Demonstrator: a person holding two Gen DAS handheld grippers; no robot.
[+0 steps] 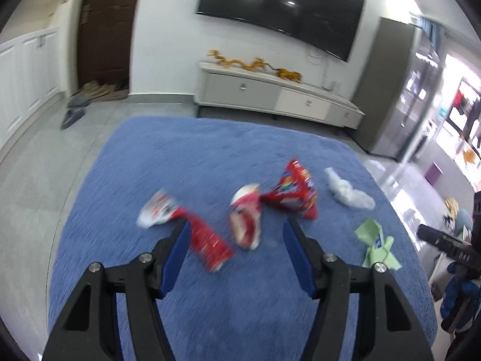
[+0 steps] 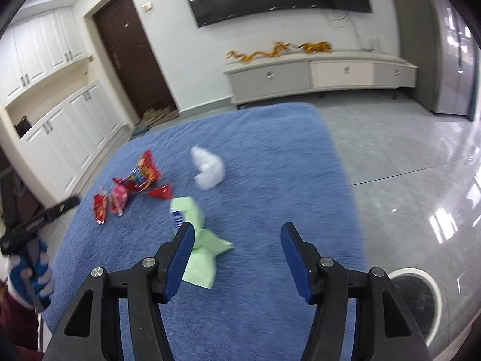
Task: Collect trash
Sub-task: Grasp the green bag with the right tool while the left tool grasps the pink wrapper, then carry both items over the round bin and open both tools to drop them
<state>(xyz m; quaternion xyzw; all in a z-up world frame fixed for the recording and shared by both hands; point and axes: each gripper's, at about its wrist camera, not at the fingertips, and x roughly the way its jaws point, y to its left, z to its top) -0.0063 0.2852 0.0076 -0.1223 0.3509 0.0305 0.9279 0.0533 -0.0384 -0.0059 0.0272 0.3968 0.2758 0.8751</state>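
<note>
Both wide, empty: left gripper (image 1: 236,234) over red wrappers (image 1: 246,222) (blurred, maybe three), right gripper (image 2: 236,237) beside green wrapper (image 2: 200,240).

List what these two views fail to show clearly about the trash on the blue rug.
- Print on the red wrappers: left wrist view, motion blur makes it unreadable.
- Part of the long red wrapper: left wrist view, hidden behind the left gripper.
- Green wrapper: right wrist view, one side covered by the right gripper.
- White bin: right wrist view, cut off by the lens edge, contents unseen.
</note>
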